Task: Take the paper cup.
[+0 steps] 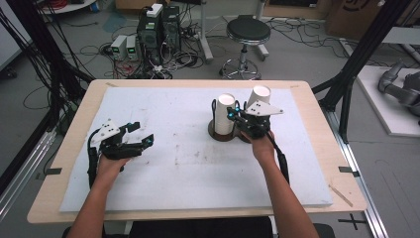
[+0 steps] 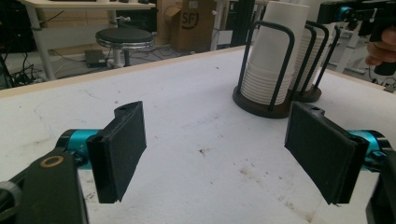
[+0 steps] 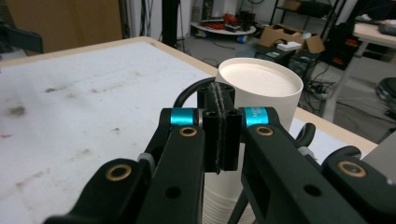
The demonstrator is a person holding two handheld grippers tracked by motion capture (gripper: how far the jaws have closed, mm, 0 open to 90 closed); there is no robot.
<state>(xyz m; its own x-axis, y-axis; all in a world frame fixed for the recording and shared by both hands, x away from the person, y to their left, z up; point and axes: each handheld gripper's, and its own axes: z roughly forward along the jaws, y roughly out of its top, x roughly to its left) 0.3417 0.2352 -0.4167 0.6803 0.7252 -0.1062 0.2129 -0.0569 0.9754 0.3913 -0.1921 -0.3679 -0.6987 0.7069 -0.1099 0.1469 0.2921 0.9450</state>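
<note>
right tongs (image 3: 218,135): pressed together, nothing between, beside the white paper cup stack (image 3: 259,88) in its black wire holder (image 1: 216,130), toward the table's far right corner.
left tongs (image 2: 224,154): apart, empty, waiting near the left edge.

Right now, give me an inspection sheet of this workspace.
Surface: white mat on wooden table, stained near the middle.
Job's things: two cup stacks in black wire holders.
Clutter: nothing seen.
Grippers: left hand-held gripper open over bare mat; right hand-held gripper shut, nothing between its jaws, at the cup stacks.
Cables: one trails from each gripper; tangle on the floor beyond the table.
Surroundings: stool, computers, boxes.
</note>
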